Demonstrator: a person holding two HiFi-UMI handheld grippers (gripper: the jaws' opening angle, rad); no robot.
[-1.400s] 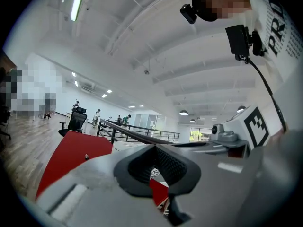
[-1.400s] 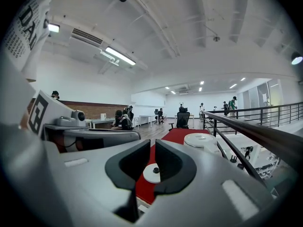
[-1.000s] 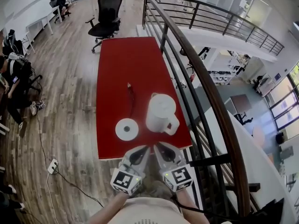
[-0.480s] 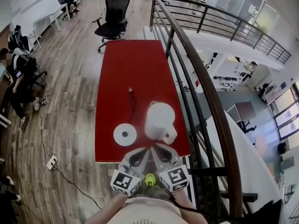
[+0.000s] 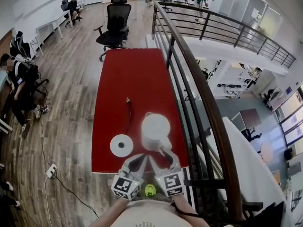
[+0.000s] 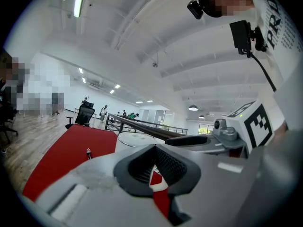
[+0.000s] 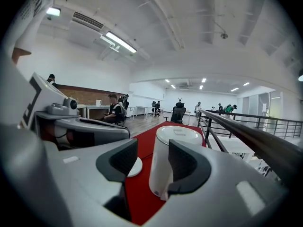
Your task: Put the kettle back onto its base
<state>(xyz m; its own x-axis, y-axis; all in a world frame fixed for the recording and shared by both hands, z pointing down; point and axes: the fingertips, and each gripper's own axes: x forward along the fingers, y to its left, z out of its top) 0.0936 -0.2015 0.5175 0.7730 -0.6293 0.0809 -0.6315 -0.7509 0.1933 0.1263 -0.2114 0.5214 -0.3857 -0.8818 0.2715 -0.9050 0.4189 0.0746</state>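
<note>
A white kettle [image 5: 155, 131] stands on the red table [image 5: 132, 79] near its front edge, handle toward me. Its round white base [image 5: 121, 145] lies to the kettle's left, apart from it, and a dark cord [image 5: 128, 110] runs back from the base. My right gripper [image 5: 163, 158] is just short of the handle. Its jaws are opening and nothing is between them. In the right gripper view [image 7: 152, 167] the kettle [image 7: 179, 135] stands close ahead and the base [image 7: 134, 167] lies left of it. My left gripper [image 5: 140, 161] is shut and empty beside the right one, nearer the base. In the left gripper view [image 6: 154, 167] the kettle's lid [image 6: 135, 138] shows beyond.
A dark metal railing [image 5: 199, 84] runs along the table's right side, with a drop to a lower floor behind it. A black office chair [image 5: 113, 22] stands at the table's far end. People sit at desks at the left [image 5: 19, 79]. A power strip [image 5: 51, 170] lies on the wooden floor.
Both grippers have moved forward toward the table's front edge and the kettle. The right jaws, shut in the earlier frames, now stand apart.
</note>
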